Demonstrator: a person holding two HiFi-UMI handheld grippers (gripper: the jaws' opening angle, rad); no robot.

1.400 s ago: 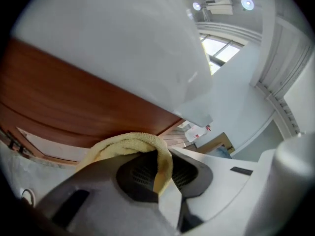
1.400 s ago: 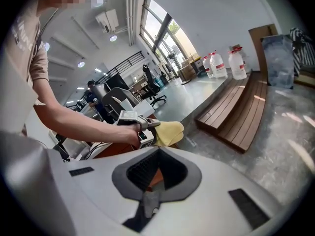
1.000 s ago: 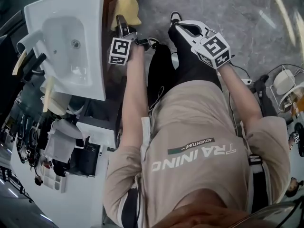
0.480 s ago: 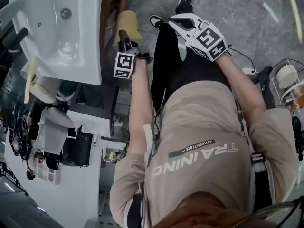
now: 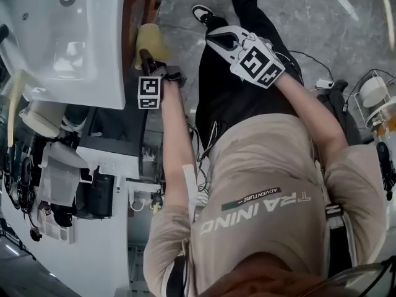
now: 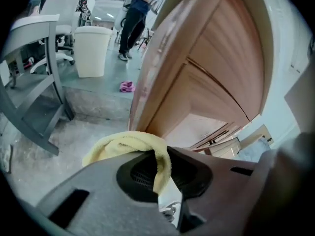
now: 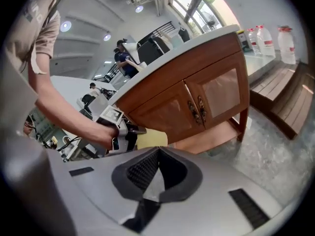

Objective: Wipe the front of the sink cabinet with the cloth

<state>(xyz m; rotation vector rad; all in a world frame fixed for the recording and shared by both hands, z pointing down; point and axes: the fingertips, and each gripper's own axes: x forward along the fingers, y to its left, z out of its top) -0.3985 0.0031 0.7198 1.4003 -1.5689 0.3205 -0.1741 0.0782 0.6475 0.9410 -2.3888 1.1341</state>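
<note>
The yellow cloth [image 5: 148, 39] is bunched in my left gripper [image 5: 146, 55], which is shut on it. It is held against the wooden sink cabinet [image 5: 127, 17], just below the white sink [image 5: 68, 42]. In the left gripper view the cloth [image 6: 129, 144] drapes over the shut jaws, with the cabinet front [image 6: 197, 73] close ahead. My right gripper [image 5: 216, 39] hangs shut and empty over the person's dark trouser leg, away from the cabinet. In the right gripper view I see the cabinet [image 7: 162, 112], its two door handles [image 7: 196, 109], the cloth [image 7: 151, 140] and the left gripper [image 7: 120, 132].
A white bin [image 6: 93, 50], a grey chair frame [image 6: 34, 77] and a pink rag [image 6: 127, 86] are on the floor beyond the cabinet. A wooden bench [image 7: 283, 95] and bottles [image 7: 266, 36] lie to the right. Cables [image 5: 322, 82] trail on the grey floor.
The left gripper has carried the cloth along the cabinet front, toward the sink's near corner. The right gripper has stayed shut over the leg. The head view has shifted.
</note>
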